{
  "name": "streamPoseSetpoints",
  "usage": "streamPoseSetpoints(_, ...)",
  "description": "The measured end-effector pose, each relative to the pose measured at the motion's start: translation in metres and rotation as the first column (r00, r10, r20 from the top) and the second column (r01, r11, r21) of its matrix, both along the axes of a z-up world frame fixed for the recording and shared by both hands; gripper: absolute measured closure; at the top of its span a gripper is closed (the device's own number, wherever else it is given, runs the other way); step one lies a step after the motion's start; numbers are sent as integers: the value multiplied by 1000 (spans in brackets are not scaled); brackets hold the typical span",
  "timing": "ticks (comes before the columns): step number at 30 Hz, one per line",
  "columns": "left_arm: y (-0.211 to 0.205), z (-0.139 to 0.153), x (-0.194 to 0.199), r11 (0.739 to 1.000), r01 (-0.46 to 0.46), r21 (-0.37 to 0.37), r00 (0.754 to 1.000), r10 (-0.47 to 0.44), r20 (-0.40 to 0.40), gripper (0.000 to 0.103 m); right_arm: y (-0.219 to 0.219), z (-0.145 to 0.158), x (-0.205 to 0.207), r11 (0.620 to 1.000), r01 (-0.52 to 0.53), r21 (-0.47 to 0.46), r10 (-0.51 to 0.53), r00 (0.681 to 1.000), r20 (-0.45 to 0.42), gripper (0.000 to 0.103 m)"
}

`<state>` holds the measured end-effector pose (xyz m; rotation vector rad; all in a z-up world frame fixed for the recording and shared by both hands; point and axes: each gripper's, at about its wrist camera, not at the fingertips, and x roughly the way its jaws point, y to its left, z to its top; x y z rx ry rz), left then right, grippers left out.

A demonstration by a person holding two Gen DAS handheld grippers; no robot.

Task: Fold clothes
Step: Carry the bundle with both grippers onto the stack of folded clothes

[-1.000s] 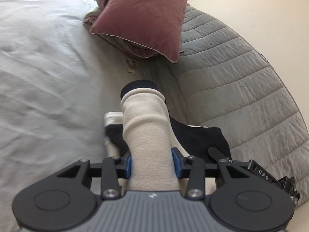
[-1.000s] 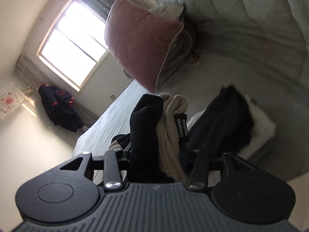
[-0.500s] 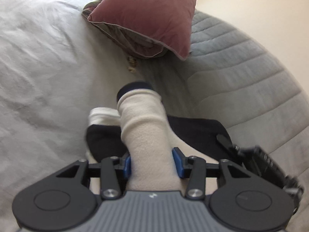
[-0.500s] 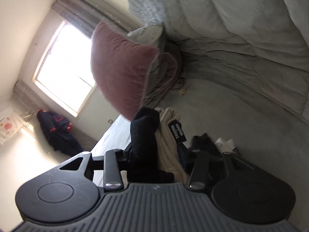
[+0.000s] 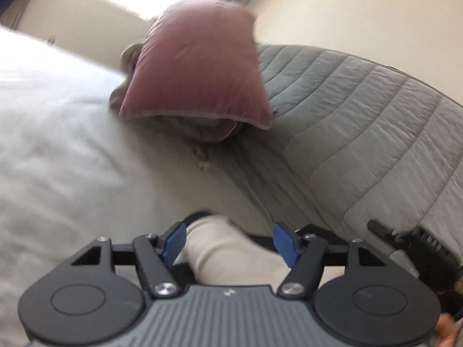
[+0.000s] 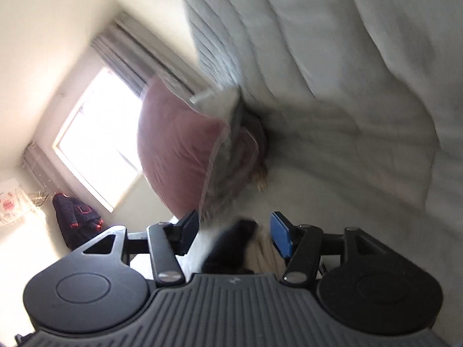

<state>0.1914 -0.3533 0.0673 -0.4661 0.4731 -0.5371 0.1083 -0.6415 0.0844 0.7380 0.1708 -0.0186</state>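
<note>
Left wrist view: left gripper [image 5: 230, 238], jaws just opened, frees the folded cream fleece garment [image 5: 231, 257] — draw straight back. Right gripper [image 6: 234, 232] has likewise spread off its cream-and-black edge [image 6: 249, 248] — avoid snagging it.

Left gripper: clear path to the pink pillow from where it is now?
Probably yes. The left gripper has just been opening, its jaws now apart around the cream garment. Beyond that, only bare bedsheet lies before the pink pillow.
</note>
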Motion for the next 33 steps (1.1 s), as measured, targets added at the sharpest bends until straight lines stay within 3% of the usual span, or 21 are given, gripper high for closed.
streamPoseSetpoints(3, -11, 2, 0, 999, 52, 12, 998, -52, 17, 37, 29, 20, 5, 980, -24, -197, 27, 1000, 12, 52)
streamPoseSetpoints(6, -23, -3, -2, 995, 91, 34, 995, -92, 25, 38, 62, 25, 16, 923, -78, -378, 79, 997, -13, 63)
streamPoseSetpoints(11, -33, -26, -22, 990, 82, 117, 989, -95, 116, 38, 82, 1, 31, 847, -80, -525, 33, 995, -97, 79)
streamPoseSetpoints(17, -52, -56, -59, 974, 48, 221, 950, -113, 292, 38, 75, -52, 20, 810, -13, -586, -72, 990, -121, 86)
streamPoseSetpoints(22, -73, -62, -67, 970, 30, 243, 932, -115, 344, 38, 55, -73, 15, 860, 43, -508, -114, 987, -109, 86)
streamPoseSetpoints(27, -77, -53, -73, 953, 9, 304, 920, -127, 371, 37, 55, -65, 13, 871, 43, -490, -113, 987, -113, 86)
streamPoseSetpoints(31, -69, -37, -71, 948, 27, 318, 931, -139, 336, 34, 55, -43, 8, 895, 20, -446, -76, 991, -109, 74)
streamPoseSetpoints(33, -65, -31, -68, 948, 44, 315, 942, -144, 303, 27, 56, -33, 3, 901, 11, -433, -66, 992, -110, 68)
